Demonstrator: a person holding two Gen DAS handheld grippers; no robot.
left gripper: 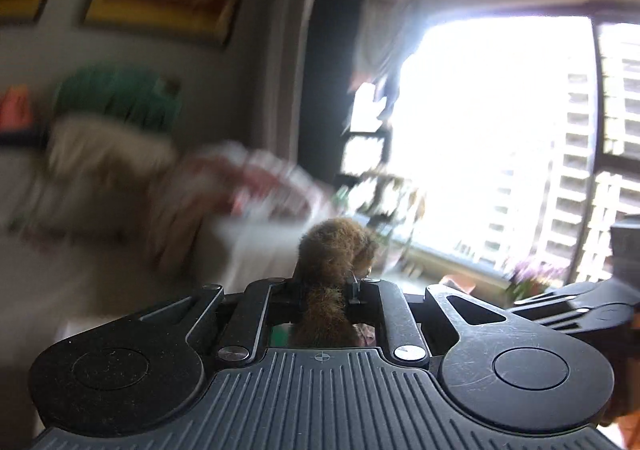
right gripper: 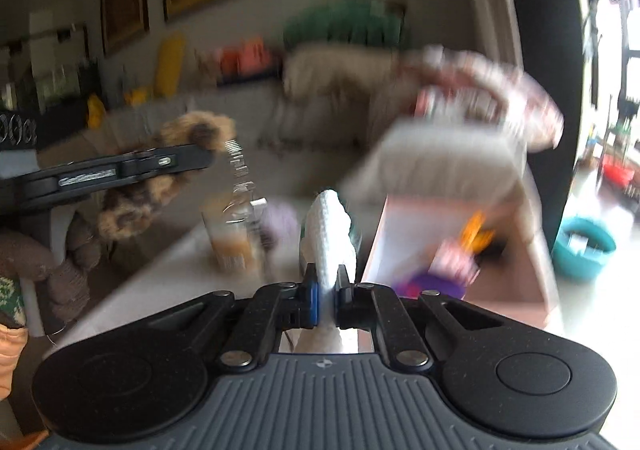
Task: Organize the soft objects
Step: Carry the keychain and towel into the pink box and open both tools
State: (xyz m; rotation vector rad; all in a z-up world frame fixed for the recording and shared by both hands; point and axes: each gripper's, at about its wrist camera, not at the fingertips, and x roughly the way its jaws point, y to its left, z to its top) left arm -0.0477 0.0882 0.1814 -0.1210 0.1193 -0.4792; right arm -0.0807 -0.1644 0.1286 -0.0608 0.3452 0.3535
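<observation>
So both soft things are already off the table and up in the air. The shaggy brown-and-tan spotted plush toy [right gripper: 160, 178] is pinched in the left gripper [left gripper: 326, 290], jaws clamped tight on the fur so it bulges out above and below the fingers. In the right wrist view you can see that gripper come in from the left side with the plush drooping under it, over the near end of the pale tabletop [right gripper: 168, 274]. The white knitted soft item [right gripper: 330, 234], textured like a rolled sock or small cloth, sits squeezed between the pads of the right gripper [right gripper: 326, 298], which is closed on it too, and it sticks up past the fingertips.

Just beyond that is the open pinkish cardboard box [right gripper: 516, 290] with a couple of things already lying in it: something purple [right gripper: 430, 284], something orange [right gripper: 476, 228]. It's too blurry to say what they are. A clear glass with a brownish drink [right gripper: 234, 242] stands on the table between the two grippers.

My read: we're in the carry step, pickup done, drop-off not yet. The box looks like the likely destination, going by what's in it. The next move would be swinging each gripper over the open box and letting go above the bare part of the floor, not on the rim. Watch that glass, since the dangling plush could easily clip it.
</observation>
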